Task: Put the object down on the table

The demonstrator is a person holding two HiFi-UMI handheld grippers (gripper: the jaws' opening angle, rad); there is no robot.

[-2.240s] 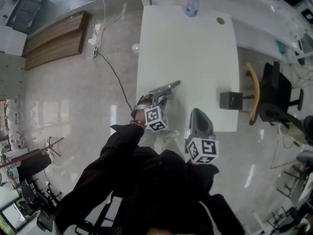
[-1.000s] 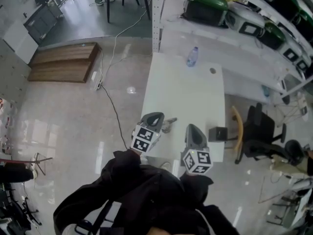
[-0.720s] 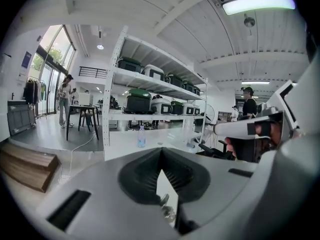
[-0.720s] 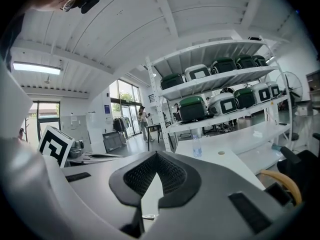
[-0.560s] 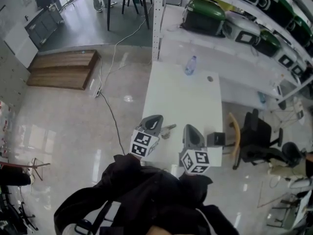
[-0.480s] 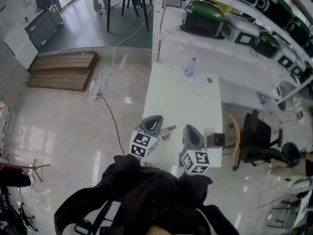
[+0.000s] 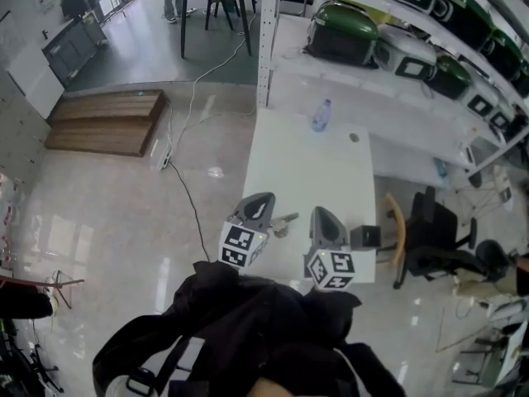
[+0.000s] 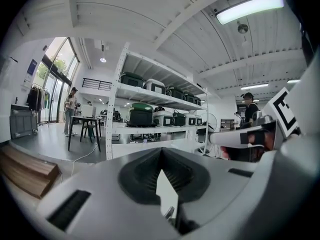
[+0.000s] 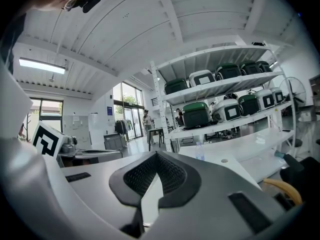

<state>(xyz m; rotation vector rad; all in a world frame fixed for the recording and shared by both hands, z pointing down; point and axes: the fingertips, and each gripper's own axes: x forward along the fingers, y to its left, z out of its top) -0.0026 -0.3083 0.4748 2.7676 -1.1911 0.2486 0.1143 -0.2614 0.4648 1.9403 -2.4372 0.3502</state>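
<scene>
White table (image 7: 307, 172) beside storage shelves (image 7: 266, 40)

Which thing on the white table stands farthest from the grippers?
The clear plastic water bottle, at the far end of the white table; others lie nearer.

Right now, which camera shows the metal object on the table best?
Head view: the metal object lies whole on the white table, beside the left hand-held gripper. Left gripper view shows only a metallic sliver under its shut jaws; right gripper view doesn't show it.
</scene>
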